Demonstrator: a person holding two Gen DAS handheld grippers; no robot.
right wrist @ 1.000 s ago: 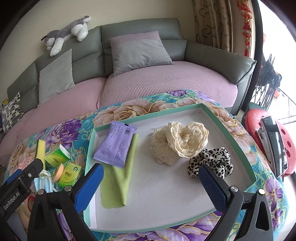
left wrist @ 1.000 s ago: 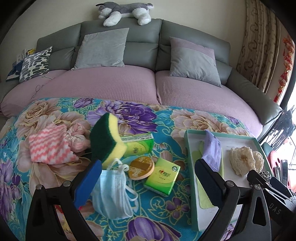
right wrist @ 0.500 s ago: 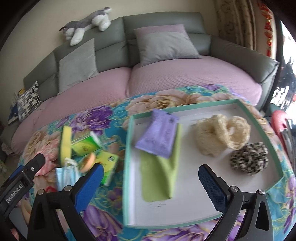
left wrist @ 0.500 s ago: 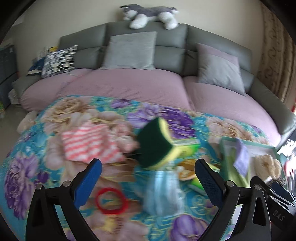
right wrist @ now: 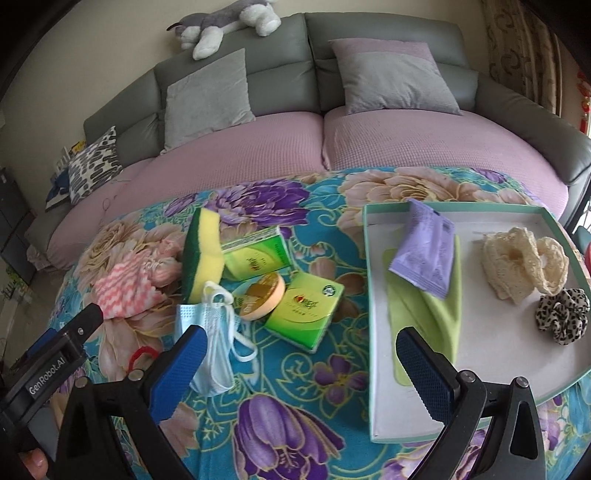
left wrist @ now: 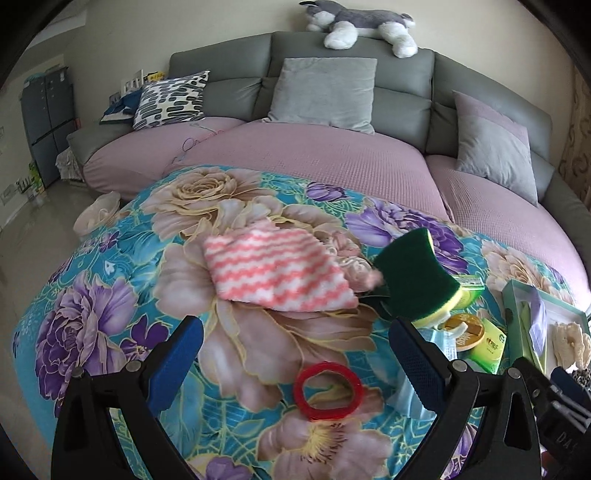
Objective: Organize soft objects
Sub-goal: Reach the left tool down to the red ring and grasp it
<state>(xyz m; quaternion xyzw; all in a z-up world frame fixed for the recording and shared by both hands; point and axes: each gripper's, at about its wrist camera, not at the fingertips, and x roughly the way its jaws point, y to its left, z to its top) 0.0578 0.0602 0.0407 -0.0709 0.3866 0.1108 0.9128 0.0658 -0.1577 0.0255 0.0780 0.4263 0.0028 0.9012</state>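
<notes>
A pink-and-white striped cloth lies on the floral table, ahead of my open left gripper. A red ring sits between the left gripper's fingers, lower down. A green-and-yellow sponge stands on edge to the right. A blue face mask lies by my open right gripper, which holds nothing. The green-rimmed white tray holds a lime cloth, a purple packet, a cream scrunchie and a leopard-print scrunchie.
Two green boxes and a round orange tin crowd the table's middle. A grey-and-pink sofa with cushions curves behind the table. A plush dog lies on the sofa back.
Both views have swung left. The left gripper now faces the striped cloth and red ring instead of the sponge and mask. The tray has slid to the right edge of each view.
</notes>
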